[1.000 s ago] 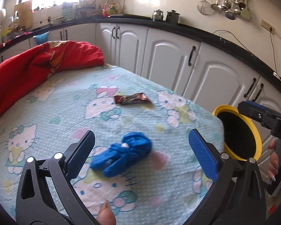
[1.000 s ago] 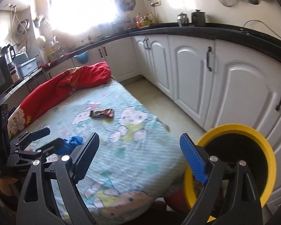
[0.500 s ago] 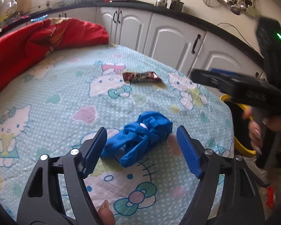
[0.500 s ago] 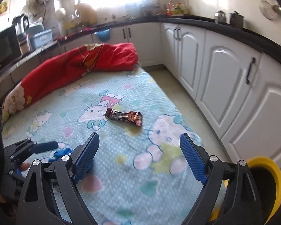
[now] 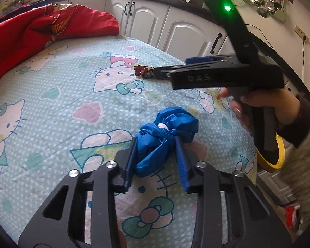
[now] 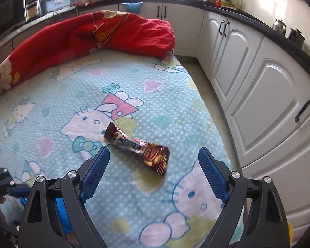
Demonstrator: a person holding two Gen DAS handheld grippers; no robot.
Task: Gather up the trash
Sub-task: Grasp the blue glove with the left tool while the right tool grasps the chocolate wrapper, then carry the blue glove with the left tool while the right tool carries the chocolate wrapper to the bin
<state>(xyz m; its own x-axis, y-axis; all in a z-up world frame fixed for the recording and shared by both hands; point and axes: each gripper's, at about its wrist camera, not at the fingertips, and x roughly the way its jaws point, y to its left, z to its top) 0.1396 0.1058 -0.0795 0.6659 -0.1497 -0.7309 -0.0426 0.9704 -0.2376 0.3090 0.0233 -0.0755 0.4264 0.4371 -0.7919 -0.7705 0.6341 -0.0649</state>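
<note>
Angled down over the bed (image 5: 51, 107), the left tongs (image 5: 157, 157) are closing on a crumpled blue glove (image 5: 165, 136), pads seemingly touching it. The right tongs (image 6: 153, 169), tilted downward in a sleeved hand (image 5: 264, 105), gape wide, a brown snack wrapper (image 6: 137, 144) at their 12 o'clock.

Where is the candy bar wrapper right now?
The candy bar wrapper lies flat on the cartoon-cat bedsheet, mid-frame in the right wrist view, just ahead of the open right tongs, untouched.

Left tool (image 5: 156, 159) now closing around blue bundle (image 5: 165, 136); right tool (image 6: 154, 171) (wide open) over wrapper (image 6: 137, 145).
</note>
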